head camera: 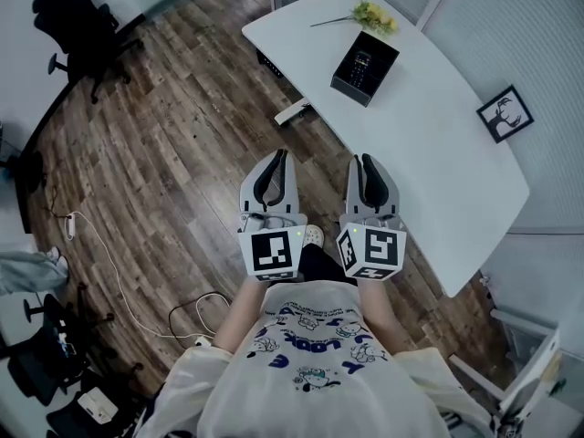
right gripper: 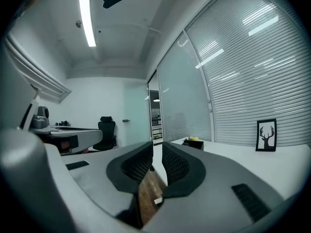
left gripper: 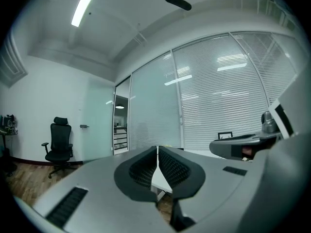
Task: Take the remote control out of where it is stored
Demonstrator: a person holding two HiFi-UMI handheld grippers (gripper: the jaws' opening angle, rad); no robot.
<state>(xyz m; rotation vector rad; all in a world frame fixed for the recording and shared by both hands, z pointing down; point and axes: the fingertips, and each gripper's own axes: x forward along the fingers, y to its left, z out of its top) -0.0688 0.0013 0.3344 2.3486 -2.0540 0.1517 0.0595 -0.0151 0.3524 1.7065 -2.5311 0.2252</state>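
A black remote control (head camera: 361,63) lies in an open black box (head camera: 381,78) on the white table (head camera: 438,153), at its far end. In the right gripper view the box (right gripper: 194,143) shows small, well ahead of the jaws. My left gripper (head camera: 281,155) and right gripper (head camera: 359,160) are held side by side over the wooden floor, short of the table's near edge, both pointing toward the table. The left gripper (left gripper: 158,149) has its jaws closed together with nothing between them. The right gripper (right gripper: 158,147) is shut and empty too.
Yellow flowers (head camera: 374,16) lie beyond the box. A framed deer picture (head camera: 505,114) stands at the table's right side. Black office chairs (head camera: 78,21) stand at the far left, a white cable (head camera: 109,272) runs across the floor, and glass walls with blinds back the table.
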